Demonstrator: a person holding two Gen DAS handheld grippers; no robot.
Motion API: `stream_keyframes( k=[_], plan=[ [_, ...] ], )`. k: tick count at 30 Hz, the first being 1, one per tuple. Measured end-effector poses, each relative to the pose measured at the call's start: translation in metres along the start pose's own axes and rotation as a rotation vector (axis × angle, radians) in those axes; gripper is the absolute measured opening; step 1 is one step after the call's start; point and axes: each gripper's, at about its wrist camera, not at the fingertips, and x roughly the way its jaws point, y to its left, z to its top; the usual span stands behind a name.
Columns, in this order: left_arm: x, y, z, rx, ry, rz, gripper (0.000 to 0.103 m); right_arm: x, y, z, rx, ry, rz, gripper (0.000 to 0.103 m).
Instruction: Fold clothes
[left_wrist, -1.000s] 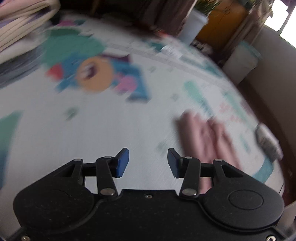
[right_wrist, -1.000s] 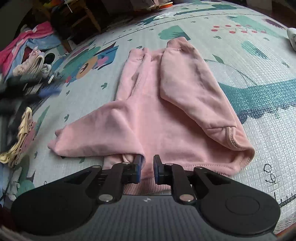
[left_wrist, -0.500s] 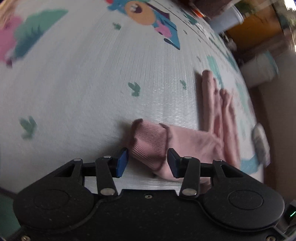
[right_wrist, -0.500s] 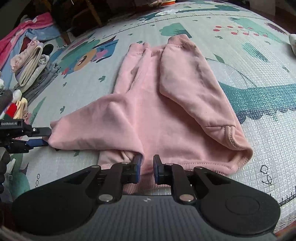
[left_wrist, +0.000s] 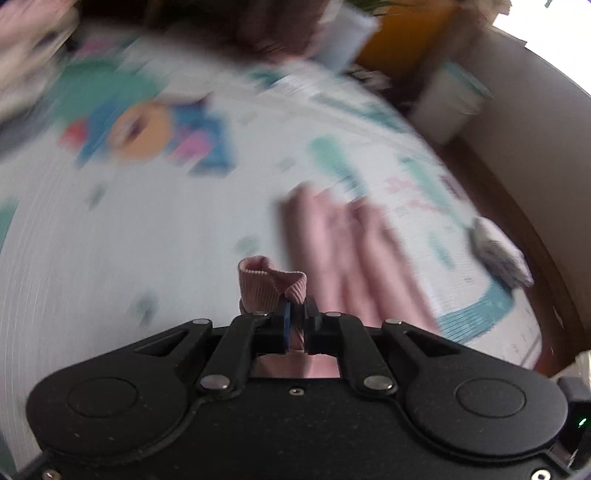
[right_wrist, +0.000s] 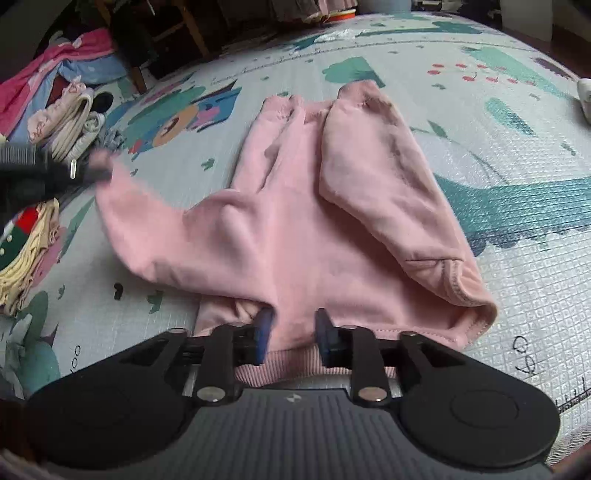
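A pink sweatshirt (right_wrist: 314, 236) lies flat on the patterned play mat (right_wrist: 517, 155), its right sleeve folded over the body. My left gripper (left_wrist: 295, 314) is shut on the ribbed cuff (left_wrist: 269, 284) of the left sleeve and holds it up off the mat; it also shows in the right wrist view (right_wrist: 74, 171), blurred, at the end of the stretched sleeve. My right gripper (right_wrist: 291, 330) is open, its fingers just above the sweatshirt's hem (right_wrist: 291, 365), holding nothing.
A pile of clothes and shoes (right_wrist: 62, 110) lies at the mat's far left, with more folded items (right_wrist: 26, 254) along the left edge. A white object (left_wrist: 498, 254) lies on the mat at the right. Bins and furniture (left_wrist: 450, 99) stand beyond the mat.
My left gripper has closed on the sleeve cuff and lifted it off the mat. My right gripper has opened above the hem.
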Motion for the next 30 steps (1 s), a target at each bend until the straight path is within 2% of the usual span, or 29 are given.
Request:
stream_keyframes(
  k=[5,10,13,18,22,28,30],
  plan=[
    [0.01,-0.057,0.043,0.187,-0.03,-0.123,0.004,-0.01,0.007,-0.001,0.019,-0.022,0.01,0.059],
    [0.024,-0.097,0.063,0.325,-0.015,-0.22,0.004,-0.01,0.027,-0.004,-0.032,-0.018,0.013,0.058],
    [0.03,-0.111,0.067,0.389,0.004,-0.251,0.004,-0.005,0.024,0.001,0.011,-0.032,-0.002,0.057],
    [0.048,-0.118,0.077,0.478,0.034,-0.231,0.004,0.016,0.02,0.004,-0.026,0.023,-0.084,0.055],
    [0.073,-0.103,0.091,0.492,0.066,-0.174,0.004,0.02,0.027,-0.003,-0.137,0.023,-0.127,0.054],
    [0.113,-0.066,0.102,0.441,0.14,-0.102,0.004,0.021,0.038,-0.008,-0.252,0.011,-0.157,0.053],
    [0.113,-0.058,0.103,0.395,0.135,-0.099,0.004,0.021,0.043,-0.009,-0.301,0.008,-0.169,0.053]
  ],
)
